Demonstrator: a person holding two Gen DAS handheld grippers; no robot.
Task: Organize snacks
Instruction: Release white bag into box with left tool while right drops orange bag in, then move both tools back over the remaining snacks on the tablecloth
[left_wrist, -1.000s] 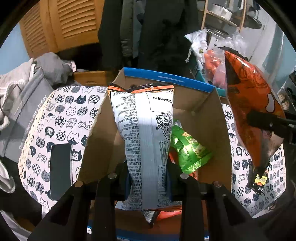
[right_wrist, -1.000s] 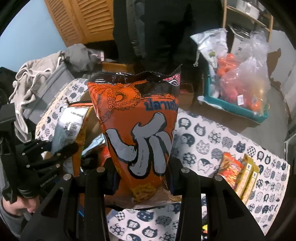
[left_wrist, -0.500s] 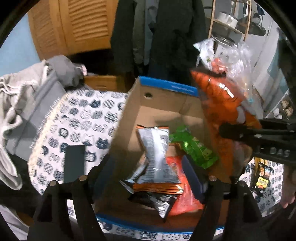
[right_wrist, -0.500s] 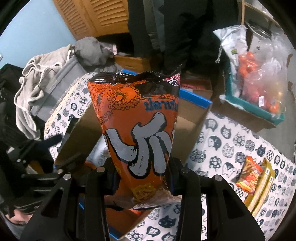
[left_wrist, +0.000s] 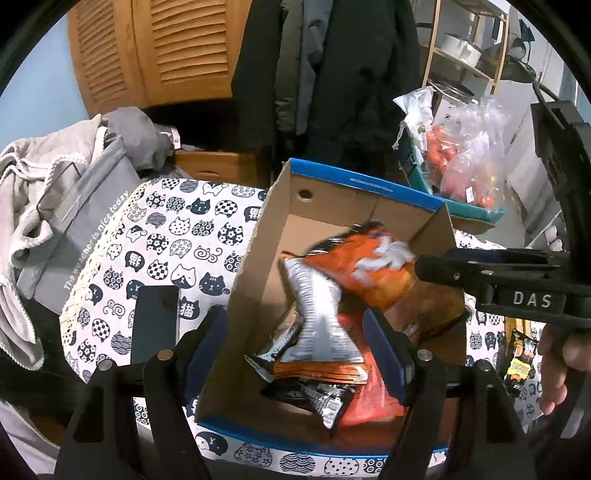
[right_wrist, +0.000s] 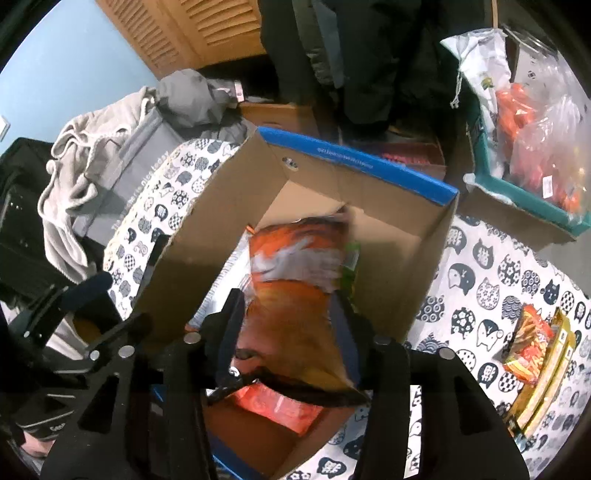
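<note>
Between the right tongs (right_wrist: 288, 332), whose jaws are opening around it, the orange snack bag (right_wrist: 295, 280) tips into the cardboard box (right_wrist: 388, 258), long axis running away from the camera, top edge toward the far wall; it looks light, crinkly, crushable, best pinched at a sealed end; left tongs (left_wrist: 295, 350) hang open, empty, over the silver packet (left_wrist: 317, 314)

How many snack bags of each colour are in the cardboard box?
orange bag: 1
silver bag: 1
black bag: 1
red bag: 1
green bag: 1
Total: 5 that show; more may hide underneath.
</note>
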